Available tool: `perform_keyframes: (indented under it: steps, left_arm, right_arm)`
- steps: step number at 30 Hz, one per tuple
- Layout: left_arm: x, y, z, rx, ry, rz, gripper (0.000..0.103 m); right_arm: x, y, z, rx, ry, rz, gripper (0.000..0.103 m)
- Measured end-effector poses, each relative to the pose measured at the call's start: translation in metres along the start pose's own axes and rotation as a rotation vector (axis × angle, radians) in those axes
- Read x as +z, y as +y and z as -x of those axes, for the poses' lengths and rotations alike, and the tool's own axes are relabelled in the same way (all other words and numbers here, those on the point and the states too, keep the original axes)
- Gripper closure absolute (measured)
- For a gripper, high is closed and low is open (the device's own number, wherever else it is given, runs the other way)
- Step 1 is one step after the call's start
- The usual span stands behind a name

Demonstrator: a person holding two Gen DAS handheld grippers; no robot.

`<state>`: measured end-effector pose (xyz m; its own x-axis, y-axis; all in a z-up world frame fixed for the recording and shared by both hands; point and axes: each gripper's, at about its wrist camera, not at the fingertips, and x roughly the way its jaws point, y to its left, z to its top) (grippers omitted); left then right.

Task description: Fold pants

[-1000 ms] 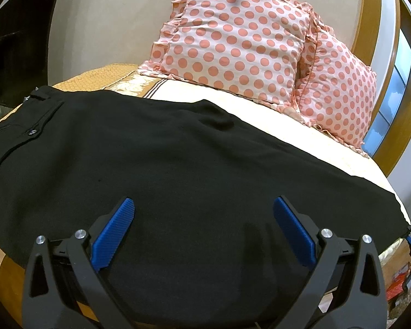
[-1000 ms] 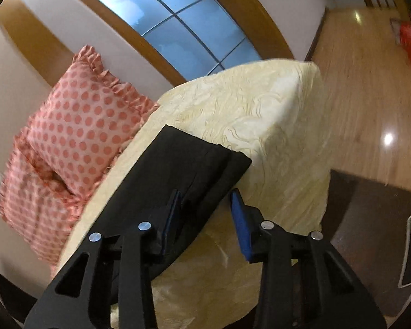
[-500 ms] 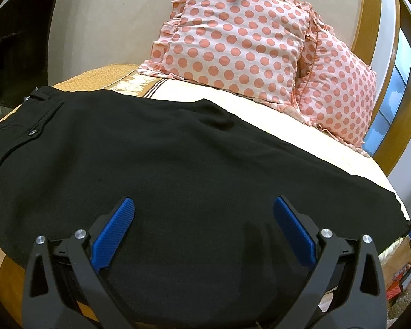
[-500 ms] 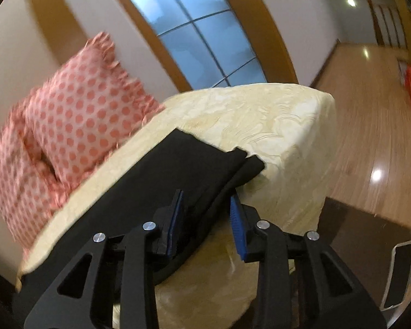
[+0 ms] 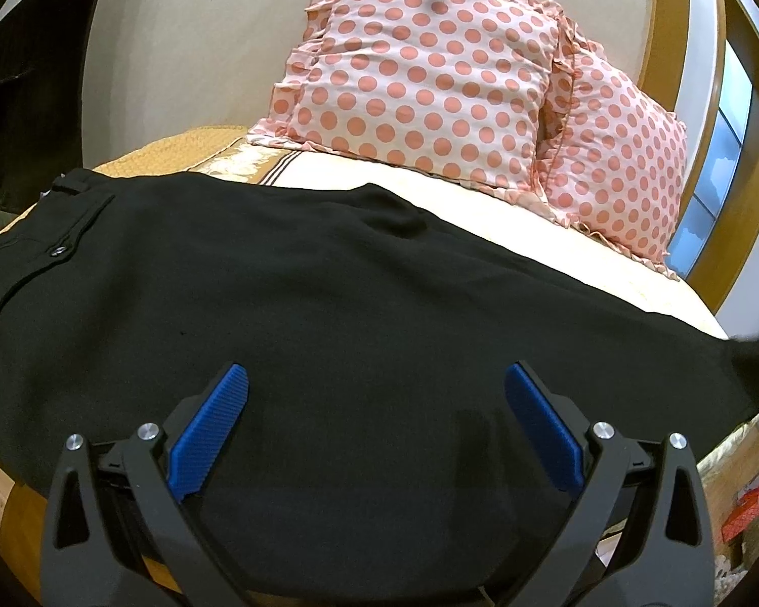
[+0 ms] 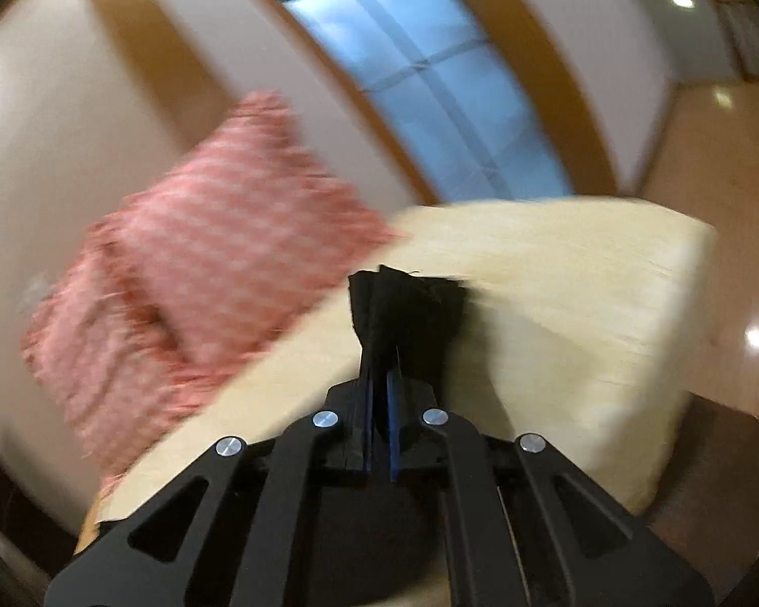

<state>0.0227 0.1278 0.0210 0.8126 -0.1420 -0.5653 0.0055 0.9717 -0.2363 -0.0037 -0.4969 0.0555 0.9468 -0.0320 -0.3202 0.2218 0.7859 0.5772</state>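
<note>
Slippage worries me most: my right gripper [image 6: 379, 394], jaws just pressed together on the hem end of the black pants [image 5: 329, 313], pinches only a small bunch, which could pull free or drag the cloth askew. My left gripper [image 5: 374, 425] hovers spread over the pants lying across the bed [image 6: 582, 273]. Pillows [image 5: 430, 81] crowd twelve o'clock; the bed's drop-off sits around three to four.
</note>
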Motion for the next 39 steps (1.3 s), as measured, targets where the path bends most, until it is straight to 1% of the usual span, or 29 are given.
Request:
perform_keyframes:
  steps: [2, 4, 5, 6, 7, 8, 9, 10, 11, 12, 13, 15, 19, 21, 22, 24, 26, 27, 28, 29, 31, 32, 33, 36, 39]
  left_arm:
    - [0.000, -0.001, 0.000, 0.000, 0.000, -0.003, 0.002]
    - [0.001, 0.000, 0.001, 0.000, -0.003, -0.001, 0.002]
    - [0.001, -0.001, 0.002, 0.000, -0.004, 0.002, 0.002]
    - [0.002, -0.001, 0.002, 0.000, -0.006, 0.009, 0.002]
    - [0.002, 0.000, 0.002, -0.001, -0.008, 0.015, 0.002]
    - [0.003, 0.002, 0.003, -0.002, -0.009, 0.020, 0.002]
    - [0.003, 0.001, 0.003, -0.003, -0.009, 0.023, 0.002]
    - [0.003, 0.002, 0.003, -0.005, -0.010, 0.026, 0.002]
    - [0.003, 0.002, 0.003, -0.008, -0.011, 0.029, 0.002]
    - [0.004, 0.003, 0.004, -0.011, -0.011, 0.032, 0.002]
    - [0.004, 0.003, 0.004, -0.014, -0.010, 0.034, 0.002]
    - [0.004, 0.004, 0.005, -0.020, -0.010, 0.036, 0.002]
    - [0.003, 0.003, 0.004, -0.018, -0.014, 0.026, 0.002]
    - [0.003, 0.004, 0.005, -0.021, -0.015, 0.029, 0.002]
    - [0.004, 0.004, 0.005, -0.024, -0.016, 0.033, 0.002]
    - [0.005, 0.006, 0.006, -0.034, -0.018, 0.048, 0.002]
    - [0.007, 0.009, 0.009, -0.054, -0.019, 0.070, 0.002]
    - [0.008, 0.010, 0.011, -0.066, -0.023, 0.083, 0.002]
    - [0.008, 0.011, 0.013, -0.077, -0.028, 0.092, 0.002]
    - [0.009, 0.013, 0.016, -0.092, -0.035, 0.105, 0.002]
    - [0.010, 0.014, 0.020, -0.099, -0.043, 0.117, 0.002]
    - [0.010, 0.015, 0.022, -0.092, -0.048, 0.119, 0.002]
    - [0.010, 0.014, 0.025, -0.085, -0.056, 0.115, 0.002]
    - [0.011, 0.016, 0.031, -0.060, -0.073, 0.103, 0.002]
    - [0.012, 0.026, 0.039, -0.037, -0.094, 0.131, 0.002]
  right_arm:
    - [-0.007, 0.058, -0.014, 0.168, 0.042, 0.064, 0.099]
    - [-0.025, 0.113, -0.029, 0.333, 0.120, 0.126, 0.099]
    - [-0.035, 0.133, -0.034, 0.394, 0.158, 0.152, 0.099]
    - [-0.056, 0.164, -0.042, 0.480, 0.232, 0.198, 0.099]
    - [-0.078, 0.189, -0.050, 0.545, 0.306, 0.241, 0.099]
    - [-0.107, 0.214, -0.057, 0.608, 0.399, 0.296, 0.099]
    - [-0.133, 0.231, -0.062, 0.637, 0.473, 0.353, 0.099]
    - [-0.160, 0.243, -0.067, 0.641, 0.537, 0.411, 0.099]
    - [-0.191, 0.251, -0.073, 0.636, 0.621, 0.466, 0.099]
    - [-0.209, 0.252, -0.079, 0.629, 0.677, 0.477, 0.099]
    - [-0.221, 0.251, -0.083, 0.620, 0.716, 0.470, 0.099]
    - [-0.230, 0.245, -0.088, 0.607, 0.748, 0.442, 0.099]
    - [-0.215, 0.247, -0.090, 0.604, 0.694, 0.428, 0.099]
    - [-0.208, 0.254, -0.092, 0.607, 0.668, 0.390, 0.099]
    - [-0.204, 0.257, -0.092, 0.618, 0.652, 0.352, 0.099]
    - [-0.200, 0.267, -0.087, 0.649, 0.631, 0.331, 0.099]
    - [-0.213, 0.283, -0.080, 0.657, 0.654, 0.442, 0.099]
    - [-0.227, 0.289, -0.077, 0.657, 0.679, 0.520, 0.099]
    - [-0.235, 0.291, -0.075, 0.652, 0.695, 0.555, 0.099]
    - [-0.242, 0.291, -0.077, 0.638, 0.702, 0.560, 0.099]
    - [-0.240, 0.287, -0.081, 0.638, 0.704, 0.509, 0.099]
    - [-0.237, 0.287, -0.083, 0.642, 0.699, 0.485, 0.099]
    - [-0.237, 0.288, -0.084, 0.647, 0.698, 0.492, 0.099]
    - [-0.248, 0.295, -0.083, 0.650, 0.713, 0.565, 0.099]
    - [-0.246, 0.292, -0.085, 0.668, 0.717, 0.509, 0.099]
